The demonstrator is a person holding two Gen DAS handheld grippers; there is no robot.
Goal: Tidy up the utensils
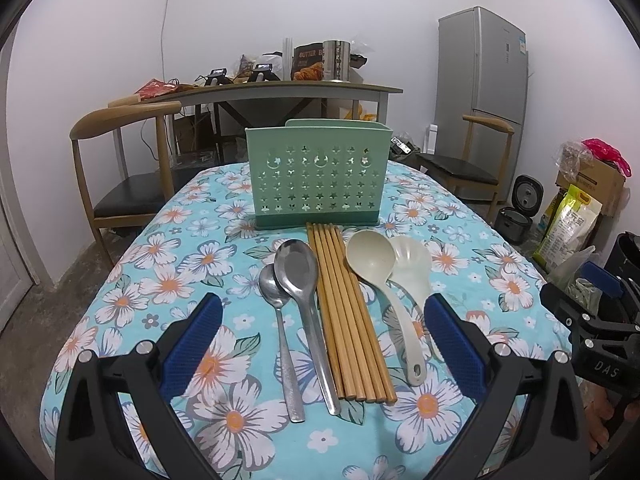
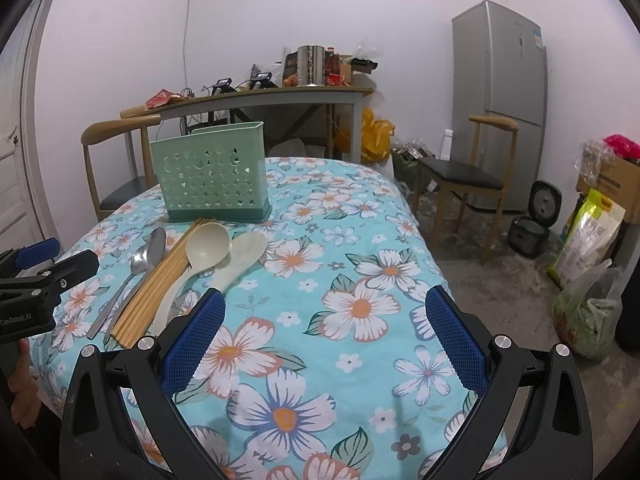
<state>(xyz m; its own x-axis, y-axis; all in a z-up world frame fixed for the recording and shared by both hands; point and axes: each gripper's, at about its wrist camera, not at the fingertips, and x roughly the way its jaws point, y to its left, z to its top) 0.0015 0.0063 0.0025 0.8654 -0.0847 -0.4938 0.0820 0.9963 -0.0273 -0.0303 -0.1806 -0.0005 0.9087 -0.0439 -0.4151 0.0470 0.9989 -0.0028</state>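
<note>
- Left tool (image 1: 322, 320) hung over near edge of worktop (image 1: 132, 264), blue pads wide apart, nothing between them.
- Green holder (image 1: 318, 176) w/ star cut-outs stood upright at far end of floral cloth.
- Utensils lay in a row in front of it, handles toward camera: small metal spoon (image 1: 278, 320), big metal spoon (image 1: 304, 304), bundle of chopsticks (image 1: 346, 312), cream ladle (image 1: 380, 284), pale rice paddle (image 1: 414, 268) partly under ladle.
- Right tool (image 1: 592, 308) at right edge, off the cloth; grip state unclear.
- Fridge (image 1: 482, 96) & chairs behind.
</note>
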